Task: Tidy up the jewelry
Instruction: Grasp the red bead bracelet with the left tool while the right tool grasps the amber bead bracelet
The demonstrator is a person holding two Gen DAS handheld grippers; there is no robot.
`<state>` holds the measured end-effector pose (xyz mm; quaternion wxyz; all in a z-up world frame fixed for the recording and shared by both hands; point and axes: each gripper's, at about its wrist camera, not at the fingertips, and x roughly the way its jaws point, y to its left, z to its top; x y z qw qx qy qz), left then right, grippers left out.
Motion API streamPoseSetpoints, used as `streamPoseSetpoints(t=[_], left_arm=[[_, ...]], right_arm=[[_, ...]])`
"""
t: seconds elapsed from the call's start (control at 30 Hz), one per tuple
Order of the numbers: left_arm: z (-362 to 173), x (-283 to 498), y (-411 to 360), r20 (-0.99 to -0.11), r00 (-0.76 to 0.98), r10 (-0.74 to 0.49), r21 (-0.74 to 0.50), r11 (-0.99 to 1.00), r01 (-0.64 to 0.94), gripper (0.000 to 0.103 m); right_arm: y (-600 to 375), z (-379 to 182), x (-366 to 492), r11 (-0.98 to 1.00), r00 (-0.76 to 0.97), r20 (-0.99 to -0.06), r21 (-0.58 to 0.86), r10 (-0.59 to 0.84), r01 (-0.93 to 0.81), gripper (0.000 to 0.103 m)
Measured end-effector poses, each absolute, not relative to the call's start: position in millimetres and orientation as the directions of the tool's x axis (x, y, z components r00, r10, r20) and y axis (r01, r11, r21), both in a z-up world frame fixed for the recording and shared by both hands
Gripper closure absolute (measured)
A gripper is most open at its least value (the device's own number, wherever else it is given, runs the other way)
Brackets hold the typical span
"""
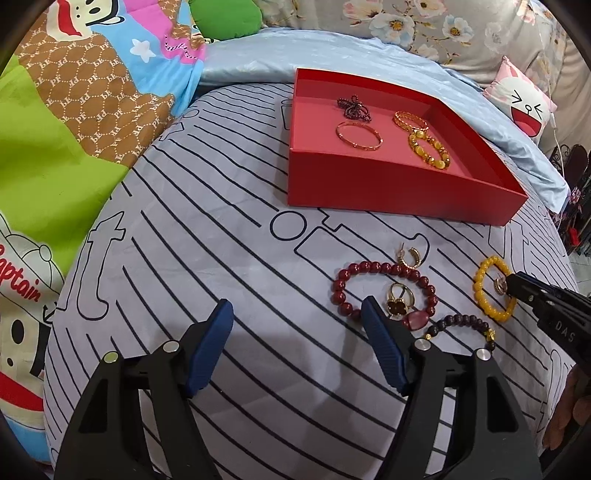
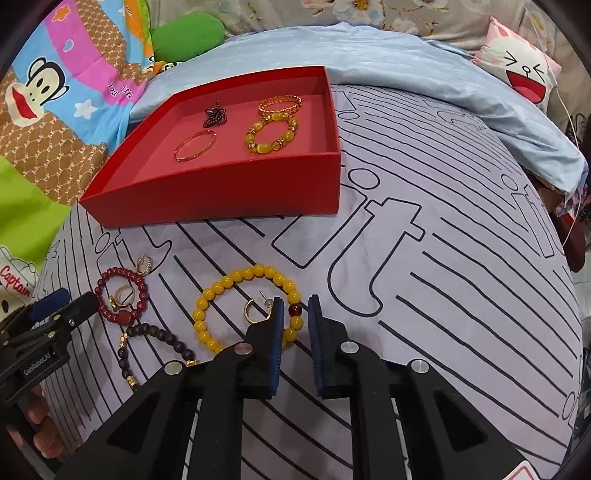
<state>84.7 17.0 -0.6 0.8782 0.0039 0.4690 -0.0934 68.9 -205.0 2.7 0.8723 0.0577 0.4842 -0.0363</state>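
Stock on the striped sheet (image 1: 221, 240), as I count it:

- Red box (image 1: 388, 195), 1, toward the sheet's far edge, against the pale blue quilt fold (image 1: 251, 55). It holds 4 pieces: 1 bunched dark bead strand (image 1: 352, 107), 1 thin gold bangle (image 1: 337, 132), 1 gold chain-pattern bangle (image 1: 397, 118) and 1 amber bead bracelet (image 1: 441, 164).
- Loose bead bracelets, 3, all nearer the sheet's near edge: 1 red bracelet (image 1: 369, 266), 1 dark brown bracelet (image 1: 461, 319) and 1 yellow bracelet (image 2: 207, 299).
- Gold hoop earrings, 2: 1 first earring (image 1: 408, 256) touching the red loop on its box side, and 1 second earring (image 2: 253, 312) lying inside the yellow loop.
- Gold ring cluster (image 1: 399, 301) inside the red loop; I cannot tell how many pieces it has.

My right claw (image 2: 295, 301) is clenched on the yellow bracelet at its 1 dark red bead, with the second earring just beside its inner finger. My left claw (image 1: 297, 306) is released, jaws wide over bare sheet, and 1 finger hides part of the red loop.

Around the sheet: 1 cartoon blanket (image 1: 92, 92), 1 green cushion (image 1: 221, 18) and 1 pink pillow (image 1: 524, 107).
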Motion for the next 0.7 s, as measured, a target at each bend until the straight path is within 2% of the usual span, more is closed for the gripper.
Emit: streamPoseSetpoints(t=[0.1, 0.4, 0.5, 0.6, 0.7], left_arm=[[-2, 90, 13, -0.825, 0.542, -0.162, -0.079, 0.982, 0.174, 0.04], [-3, 95, -6, -0.815, 0.549, -0.186, -0.062, 0.97, 0.237, 0.063], [-2, 95, -12, -0.813, 0.545, -0.204, -0.066, 0.963, 0.261, 0.076], [-2, 96, -15, -0.816, 0.529, -0.233, -0.092, 0.956, 0.279, 0.095], [-1, 96, -14, -0.821, 0.507, -0.264, -0.132, 0.95, 0.282, 0.096]], right_arm=[[-204, 2, 69, 0.992, 0.535, -0.845, 0.063, -0.006, 0.111, 0.095], [-200, 1, 69, 0.994, 0.541, -0.841, 0.052, -0.008, 0.095, 0.096], [-200, 1, 69, 0.994, 0.538, -0.843, 0.059, 0.003, 0.088, 0.096], [-199, 2, 69, 0.994, 0.534, -0.845, 0.069, 0.014, 0.082, 0.096], [-200, 3, 68, 0.993, 0.532, -0.846, 0.088, 0.03, 0.085, 0.096]])
